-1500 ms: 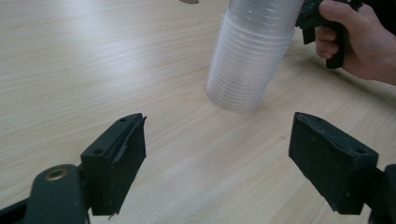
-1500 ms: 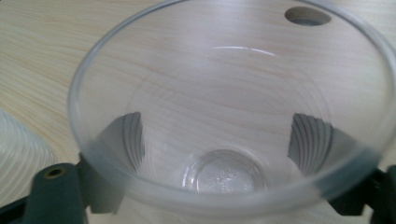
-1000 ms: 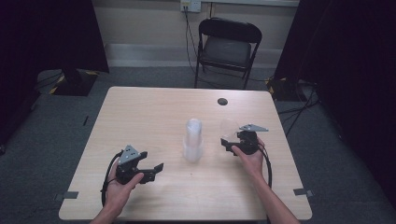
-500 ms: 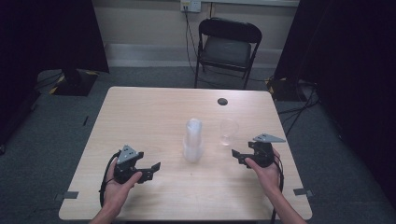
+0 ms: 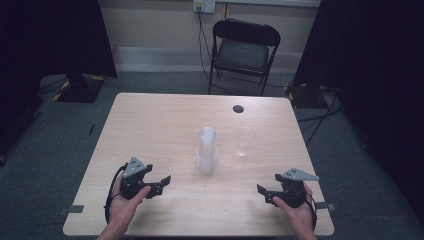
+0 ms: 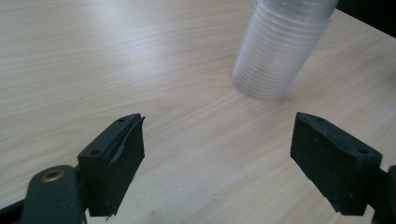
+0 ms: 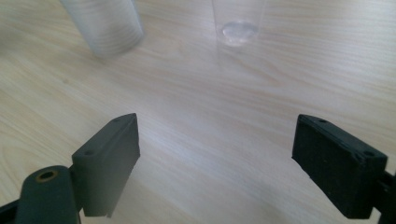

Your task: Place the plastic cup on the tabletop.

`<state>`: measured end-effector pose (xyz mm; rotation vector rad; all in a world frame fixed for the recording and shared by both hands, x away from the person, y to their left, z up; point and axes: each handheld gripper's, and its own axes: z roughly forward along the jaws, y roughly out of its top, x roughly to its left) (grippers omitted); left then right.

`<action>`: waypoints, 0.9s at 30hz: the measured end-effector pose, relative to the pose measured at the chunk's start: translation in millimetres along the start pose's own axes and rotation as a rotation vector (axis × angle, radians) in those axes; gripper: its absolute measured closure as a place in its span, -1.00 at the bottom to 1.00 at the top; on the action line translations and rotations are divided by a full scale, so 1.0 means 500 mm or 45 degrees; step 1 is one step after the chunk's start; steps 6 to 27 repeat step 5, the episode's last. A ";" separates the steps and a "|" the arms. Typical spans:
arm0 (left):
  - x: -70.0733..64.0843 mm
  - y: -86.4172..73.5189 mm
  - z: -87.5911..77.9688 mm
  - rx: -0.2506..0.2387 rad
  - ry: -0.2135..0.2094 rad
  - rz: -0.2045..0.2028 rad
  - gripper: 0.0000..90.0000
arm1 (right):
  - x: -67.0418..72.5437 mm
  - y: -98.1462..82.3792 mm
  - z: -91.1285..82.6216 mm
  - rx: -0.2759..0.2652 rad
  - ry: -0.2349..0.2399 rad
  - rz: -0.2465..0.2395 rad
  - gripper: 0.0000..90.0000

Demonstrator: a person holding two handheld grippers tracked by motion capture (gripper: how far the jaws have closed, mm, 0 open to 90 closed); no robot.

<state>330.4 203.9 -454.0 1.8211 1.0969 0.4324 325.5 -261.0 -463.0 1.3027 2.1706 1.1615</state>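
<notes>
1. near the middle of the worktop [image 5: 150, 120] stood a stack of clear cups [image 5: 207, 150], upside down by the look of it, wider at the base.
2. just to the right of the stack, apart from it, a single clear cup [image 5: 244, 141] stood upright on the wood.
3. a small dark disc [image 5: 238, 108] lay farther back on the worktop, well apart from both.
4. the left tongs [image 5: 164, 183] were held in the left hand [image 5: 122, 207] near the front left edge, jaws spread wide with nothing between them; in the left gripper view the stack of clear cups [image 6: 280, 46] rose ahead, toward the right jaw's side.
5. the right tongs [image 5: 264, 192] were held in the right hand [image 5: 297, 215] near the front right corner, jaws likewise wide and empty; the right gripper view showed the single clear cup [image 7: 238, 23] ahead and the stack [image 7: 107, 28] off to the left.
6. behind the worktop a black folding chair [image 5: 244, 52] stood on grey carpet.
</notes>
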 end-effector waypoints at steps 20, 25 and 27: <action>0.001 -0.012 0.000 0.024 0.000 0.034 -0.61 | -0.003 -0.002 -0.004 -0.019 0.003 0.024 -0.67; 0.001 -0.012 0.000 0.024 0.000 0.034 -0.61 | -0.003 -0.002 -0.004 -0.019 0.003 0.024 -0.67; 0.001 -0.012 0.000 0.024 0.000 0.034 -0.61 | -0.003 -0.002 -0.004 -0.019 0.003 0.024 -0.67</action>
